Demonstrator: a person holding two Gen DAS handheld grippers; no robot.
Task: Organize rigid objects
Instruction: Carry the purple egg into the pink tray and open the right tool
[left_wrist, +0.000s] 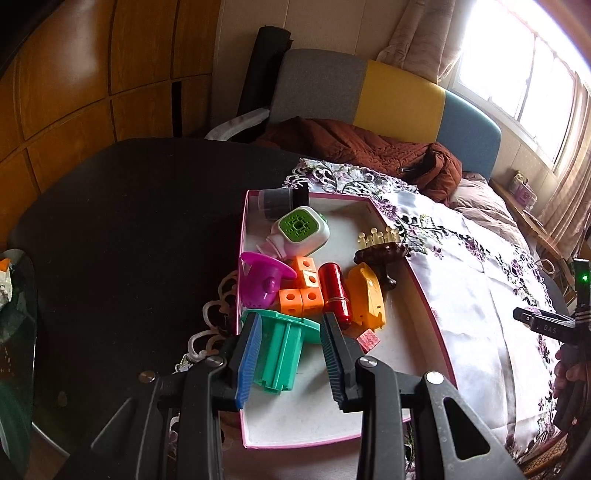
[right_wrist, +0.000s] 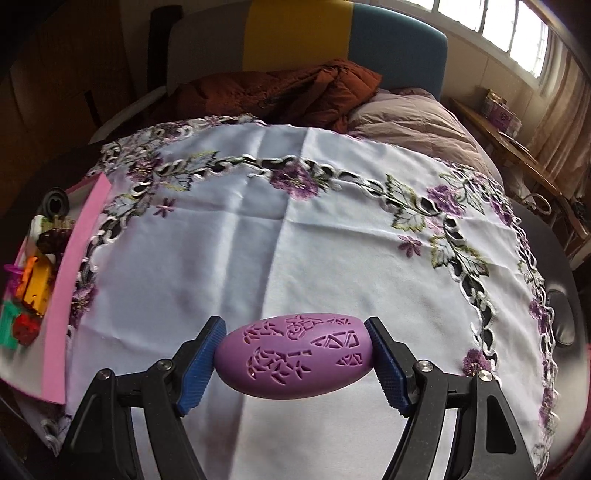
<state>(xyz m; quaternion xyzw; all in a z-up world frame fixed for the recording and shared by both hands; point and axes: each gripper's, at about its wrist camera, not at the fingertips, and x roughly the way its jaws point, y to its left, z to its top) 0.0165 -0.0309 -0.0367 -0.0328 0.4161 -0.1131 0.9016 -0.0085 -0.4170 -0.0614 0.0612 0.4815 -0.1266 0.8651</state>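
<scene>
Above the embroidered tablecloth (right_wrist: 258, 229), the right gripper (right_wrist: 295, 360) clamps a purple egg-shaped object (right_wrist: 295, 356) end to end between its blue pads, clear of the cloth. Over at the table's left side sits a pink-rimmed box (left_wrist: 424, 295) holding the gathered toys — orange blocks (left_wrist: 301, 291), a red cylinder (left_wrist: 334, 291), a magenta funnel (left_wrist: 264, 280), a green-and-white cube (left_wrist: 303, 230). Over it the left gripper (left_wrist: 291, 354) brackets a teal spool (left_wrist: 282, 350), jaws apart — a gap shows on the right.
</scene>
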